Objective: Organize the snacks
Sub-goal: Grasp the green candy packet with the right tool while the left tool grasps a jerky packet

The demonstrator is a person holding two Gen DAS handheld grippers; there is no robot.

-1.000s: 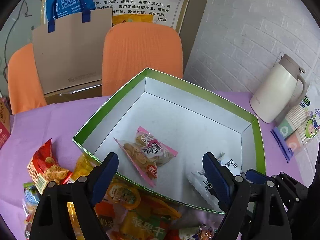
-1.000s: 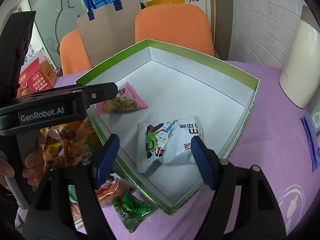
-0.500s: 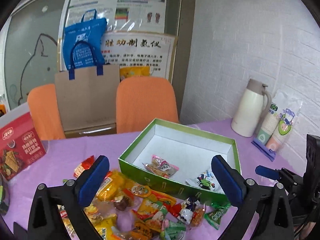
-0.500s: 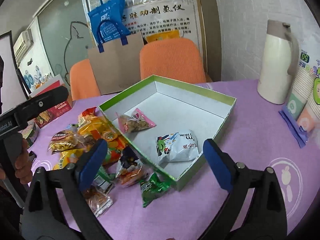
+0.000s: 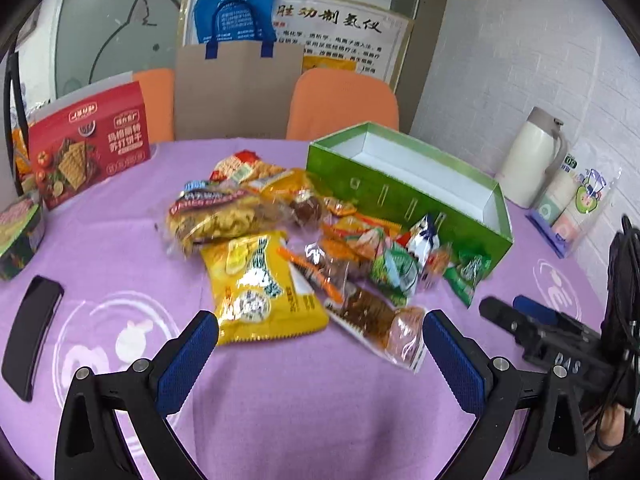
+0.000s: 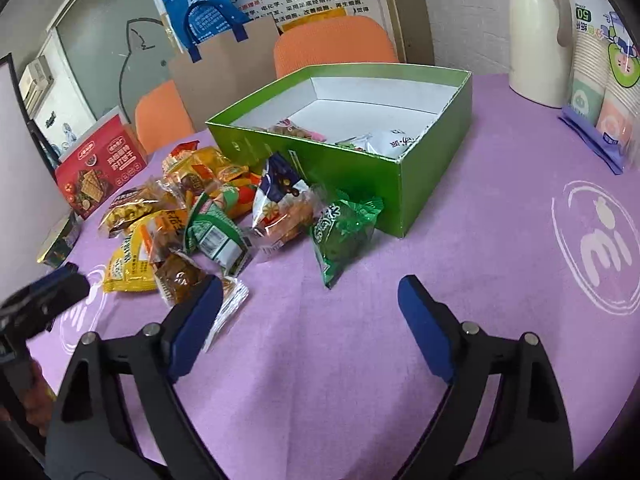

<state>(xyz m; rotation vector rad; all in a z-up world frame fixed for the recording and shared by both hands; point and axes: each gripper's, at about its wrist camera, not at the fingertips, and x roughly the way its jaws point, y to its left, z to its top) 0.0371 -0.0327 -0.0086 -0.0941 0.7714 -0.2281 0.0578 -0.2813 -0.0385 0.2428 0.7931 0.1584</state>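
Purple tablecloth [image 5: 120, 248] under heaped snack packets [image 5: 304, 240] beside green box [image 5: 400, 196]; left gripper [image 5: 320, 340] and right gripper [image 6: 310, 304] both spread wide, empty; only right view shows packets inside box [image 6: 384, 140]

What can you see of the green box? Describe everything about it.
The green box is an open, lidless tray of glossy card, green outside and on the rim, white inside. It sits flat on the purple tablecloth. A pink packet and a white packet lie inside. Loose snacks, including a green packet, crowd against its front wall.
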